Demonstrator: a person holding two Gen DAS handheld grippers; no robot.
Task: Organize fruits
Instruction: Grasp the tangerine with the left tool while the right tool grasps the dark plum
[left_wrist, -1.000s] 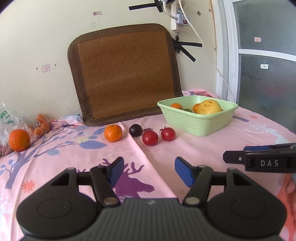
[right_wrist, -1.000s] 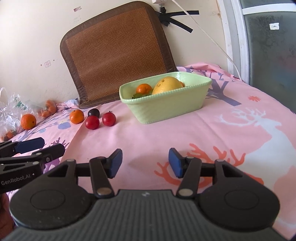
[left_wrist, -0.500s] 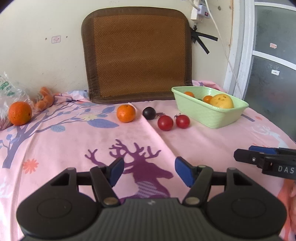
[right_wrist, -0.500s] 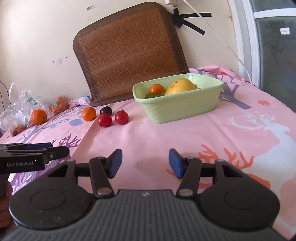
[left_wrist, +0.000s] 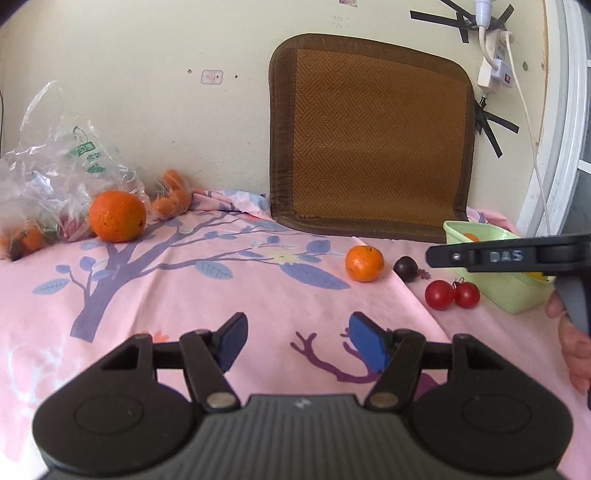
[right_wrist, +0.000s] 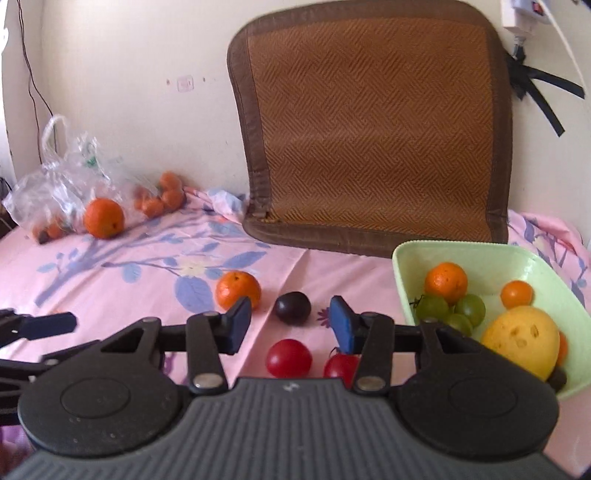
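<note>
On the pink cloth lie a small orange (right_wrist: 238, 290), a dark plum (right_wrist: 292, 307) and two red tomatoes (right_wrist: 289, 358), next to a green basket (right_wrist: 495, 256) that holds oranges, green grapes and a yellow fruit (right_wrist: 521, 338). My right gripper (right_wrist: 290, 325) is open and empty, above the plum and tomatoes. My left gripper (left_wrist: 295, 341) is open and empty over the cloth, left of these fruits (left_wrist: 364, 263). A big orange (left_wrist: 117, 216) lies far left. The right gripper (left_wrist: 517, 254) shows side-on at the right of the left wrist view.
A clear plastic bag (left_wrist: 55, 177) with small oranges lies at the back left. A brown woven mat (left_wrist: 373, 147) leans on the wall behind the fruit. A power strip and cable (left_wrist: 495, 66) hang on the wall at the right.
My right gripper has moved forward and left, over the plum and tomatoes beside the basket. My left gripper has swung left, so the bag and big orange show larger. Both stay open.
</note>
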